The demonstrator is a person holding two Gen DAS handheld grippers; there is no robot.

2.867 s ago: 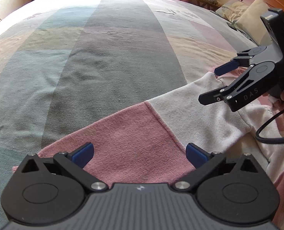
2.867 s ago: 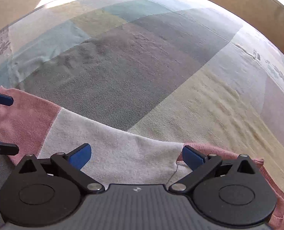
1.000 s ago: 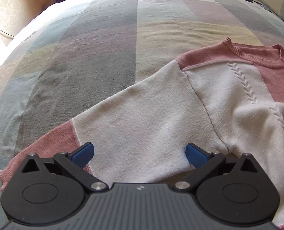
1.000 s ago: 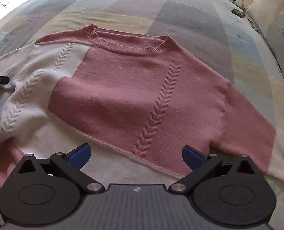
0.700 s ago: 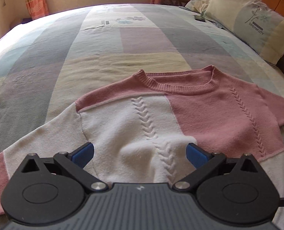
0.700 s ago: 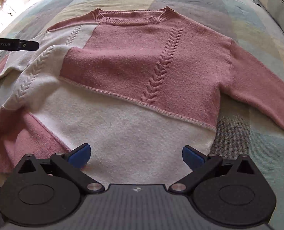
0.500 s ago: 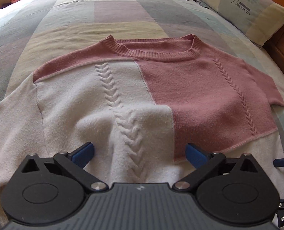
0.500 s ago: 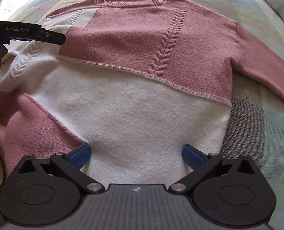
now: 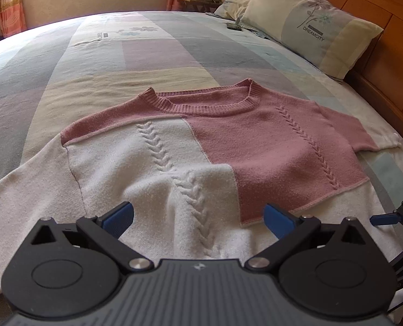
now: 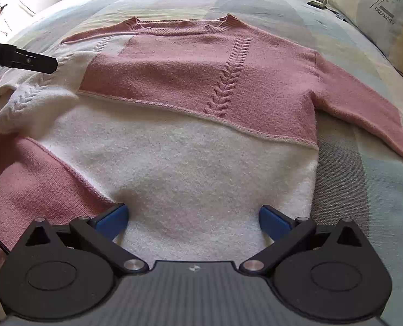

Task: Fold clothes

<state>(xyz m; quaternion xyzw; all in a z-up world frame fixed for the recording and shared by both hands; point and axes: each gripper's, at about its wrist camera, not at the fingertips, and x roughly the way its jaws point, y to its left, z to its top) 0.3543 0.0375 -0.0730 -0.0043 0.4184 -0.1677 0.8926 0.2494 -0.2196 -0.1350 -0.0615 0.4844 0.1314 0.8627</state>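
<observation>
A pink and white cable-knit sweater (image 9: 261, 146) (image 10: 201, 81) lies face up on the bed, neck away from me, sleeves spread out. Its white left part is rumpled into a raised fold (image 9: 179, 182). My left gripper (image 9: 198, 218) hovers open over that white rumpled part, nothing between its blue pads. My right gripper (image 10: 193, 221) is open above the white lower hem area (image 10: 201, 176). The right gripper's fingers (image 9: 386, 219) show at the right edge of the left wrist view. One finger (image 10: 33, 61) of the left gripper pokes in at the left of the right wrist view.
The bed (image 9: 120, 62) carries a patchwork cover of grey, yellow and blue blocks. Pillows (image 9: 310, 24) (image 10: 378, 13) lean on a wooden headboard (image 9: 386, 40) at the right. A small dark object (image 9: 233, 26) lies near the pillows. Curtains (image 9: 8, 8) hang at the back.
Both grippers swung from the left sleeve to face the sweater's body. In the last half second the left view lifted and the right drew a little closer to the hem. Both stayed open.
</observation>
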